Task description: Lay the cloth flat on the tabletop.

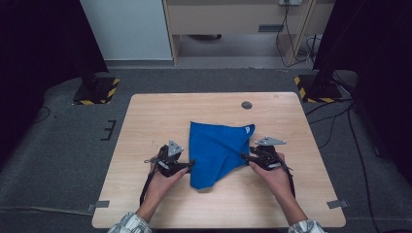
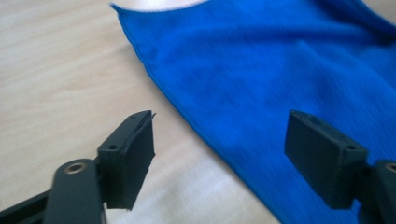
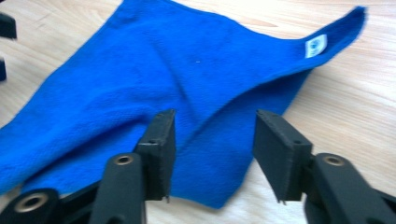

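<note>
From above, a blue cloth (image 1: 216,153) lies mid-bench (image 1: 145,121), nearer the front edge, with the left gripper (image 1: 190,164) and right gripper (image 1: 244,156) at its sides and a dark round plug (image 1: 247,105) near the back edge. In the left gripper view, the fingers (image 2: 133,158) stand wide apart and empty at the cloth's (image 2: 261,70) edge. In the right gripper view, the fingers (image 3: 161,149) are parted over the cloth's (image 3: 140,79) corner, pressing nothing; a white label (image 3: 315,45) shows.

Black two-jaw grippers, left gripper (image 1: 190,164) and right gripper (image 1: 244,156), bear grey triangular plates (brass-ringed pivots); plaid sleeves (image 1: 127,224).
</note>
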A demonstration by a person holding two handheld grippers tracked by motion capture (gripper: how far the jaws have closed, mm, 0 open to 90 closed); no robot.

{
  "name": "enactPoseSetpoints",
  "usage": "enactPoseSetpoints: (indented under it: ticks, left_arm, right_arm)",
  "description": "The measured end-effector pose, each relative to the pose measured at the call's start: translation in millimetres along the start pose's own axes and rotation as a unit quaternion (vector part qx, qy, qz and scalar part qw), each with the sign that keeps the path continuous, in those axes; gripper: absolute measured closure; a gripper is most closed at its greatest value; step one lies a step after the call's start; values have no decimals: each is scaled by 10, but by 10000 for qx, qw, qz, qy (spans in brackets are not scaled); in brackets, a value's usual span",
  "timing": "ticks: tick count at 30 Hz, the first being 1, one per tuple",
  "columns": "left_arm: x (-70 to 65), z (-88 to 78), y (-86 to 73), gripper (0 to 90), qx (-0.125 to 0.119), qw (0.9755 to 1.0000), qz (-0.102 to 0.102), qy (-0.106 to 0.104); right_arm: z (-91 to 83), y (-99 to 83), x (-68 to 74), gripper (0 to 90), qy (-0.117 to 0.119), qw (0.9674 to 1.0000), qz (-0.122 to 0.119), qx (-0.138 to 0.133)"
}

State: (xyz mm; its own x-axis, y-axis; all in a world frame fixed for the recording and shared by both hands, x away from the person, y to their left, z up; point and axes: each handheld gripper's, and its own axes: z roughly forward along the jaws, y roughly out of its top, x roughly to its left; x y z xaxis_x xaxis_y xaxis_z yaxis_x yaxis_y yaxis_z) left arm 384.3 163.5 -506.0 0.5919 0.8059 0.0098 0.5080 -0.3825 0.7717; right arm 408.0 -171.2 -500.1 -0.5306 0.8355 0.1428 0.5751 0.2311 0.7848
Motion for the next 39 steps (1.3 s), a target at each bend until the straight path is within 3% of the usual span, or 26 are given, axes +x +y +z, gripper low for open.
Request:
enactPoseSetpoints:
  ticks: [4, 9, 12, 16, 20, 25, 33, 39]
  left_arm:
    - [-76, -6, -84, 202, 97, 9999, 65, -37]
    - [-149, 113, -110, 191, 284, 9993, 221, -30]
    - [-174, 164, -137, 190, 405, 9987, 297, 5]
    - [-180, 184, -151, 190, 475, 9983, 335, 13]
    - [-161, 188, -155, 187, 486, 9984, 306, -9]
    - [-148, 190, -153, 189, 508, 9982, 304, -42]
    - [-111, 180, -159, 197, 534, 9982, 283, -55]
    - [-85, 181, -160, 194, 533, 9982, 273, -36]
  right_arm:
    - [7, -14, 98, 384, -81, 10000, -38, 29]
    - [101, -66, 158, 365, -302, 9994, -70, 161]
    - [144, -75, 206, 397, -338, 9991, -142, 217]
    - [175, -84, 255, 550, -528, 9974, -311, 373]
    - [153, -93, 235, 738, -490, 9974, -304, 422]
    - [60, -70, 169, 820, -420, 9983, -272, 298]
    - [-97, -97, -39, 847, -382, 9990, -83, 237]
    - [-151, -89, -106, 844, -335, 9992, -28, 219]
